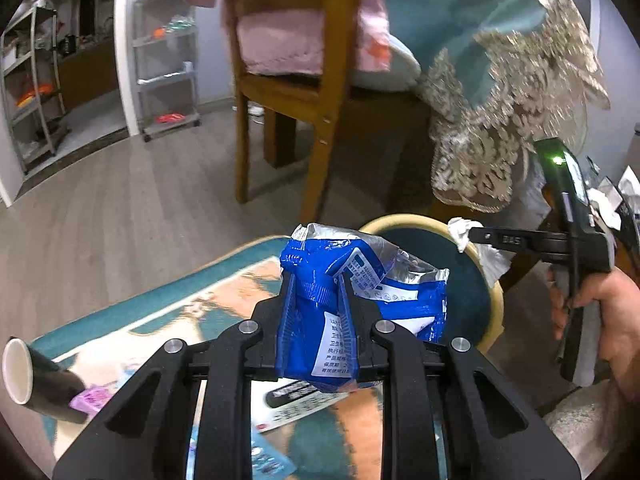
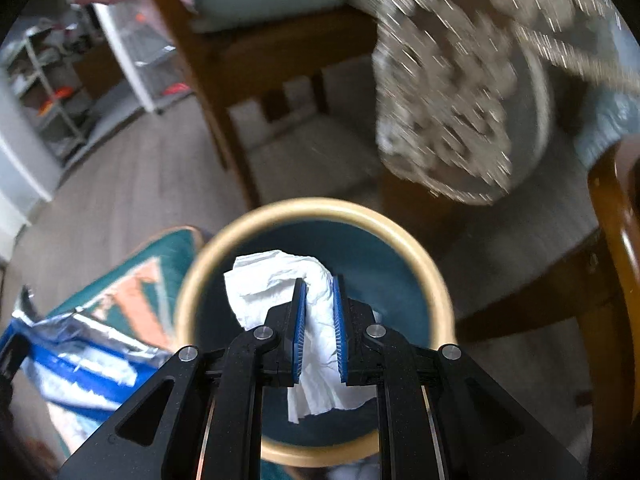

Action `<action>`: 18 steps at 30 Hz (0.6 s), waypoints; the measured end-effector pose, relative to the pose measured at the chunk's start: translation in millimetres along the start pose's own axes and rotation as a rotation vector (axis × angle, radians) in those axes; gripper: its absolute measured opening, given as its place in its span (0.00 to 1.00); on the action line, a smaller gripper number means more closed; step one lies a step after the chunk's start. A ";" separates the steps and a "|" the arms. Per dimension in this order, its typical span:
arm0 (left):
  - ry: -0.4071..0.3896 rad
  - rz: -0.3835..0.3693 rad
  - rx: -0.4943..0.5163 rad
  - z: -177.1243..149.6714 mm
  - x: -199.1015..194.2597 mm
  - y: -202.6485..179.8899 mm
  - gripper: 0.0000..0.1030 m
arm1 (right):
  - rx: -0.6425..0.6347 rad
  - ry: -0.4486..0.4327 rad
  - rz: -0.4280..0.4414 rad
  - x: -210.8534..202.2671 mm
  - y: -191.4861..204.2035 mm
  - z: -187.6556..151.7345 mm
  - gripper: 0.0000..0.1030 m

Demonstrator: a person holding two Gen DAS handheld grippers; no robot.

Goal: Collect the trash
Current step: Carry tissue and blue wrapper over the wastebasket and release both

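Trash is getting pinched in both grippers: the left gripper [image 1: 316,280] is squeezing a crumpled blue foil wrapper [image 1: 360,300] at center frame, and the right gripper [image 2: 319,292] is clamping a white tissue [image 2: 276,280] directly over the round bin [image 2: 400,236], probably so it falls inside. More litter, like a paper cup [image 1: 24,372], is lying on the rug [image 1: 168,312] at lower left.

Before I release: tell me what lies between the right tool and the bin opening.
Only the white tissue clamped in the right tool; beyond it the bin mouth is unobstructed, seen in the right wrist view.
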State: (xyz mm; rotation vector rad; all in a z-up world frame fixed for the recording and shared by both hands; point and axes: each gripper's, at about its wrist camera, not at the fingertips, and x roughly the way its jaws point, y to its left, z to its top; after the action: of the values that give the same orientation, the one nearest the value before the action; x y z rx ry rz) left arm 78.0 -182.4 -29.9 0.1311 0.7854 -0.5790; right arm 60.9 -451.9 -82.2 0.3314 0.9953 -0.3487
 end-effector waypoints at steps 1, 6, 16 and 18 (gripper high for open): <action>0.004 -0.002 0.011 -1.5 6.0 -7.4 0.20 | 0.010 0.011 -0.008 3.0 -3.9 -1.0 0.14; 0.020 -0.014 0.042 -6.1 32.7 -33.6 0.21 | 0.028 0.037 -0.047 9.4 -16.2 -4.9 0.14; 0.009 -0.055 0.053 -16.7 44.9 -58.8 0.66 | -0.020 0.019 -0.027 9.2 -9.7 -1.9 0.55; -0.009 -0.044 0.043 -15.8 35.4 -52.4 0.71 | -0.003 0.015 -0.007 8.7 -8.8 1.4 0.65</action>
State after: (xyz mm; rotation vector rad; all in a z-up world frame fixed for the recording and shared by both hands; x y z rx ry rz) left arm 59.8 -236.9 -60.7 0.1510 0.7693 -0.6375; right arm 62.4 -461.5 -90.0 0.3281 1.0116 -0.3520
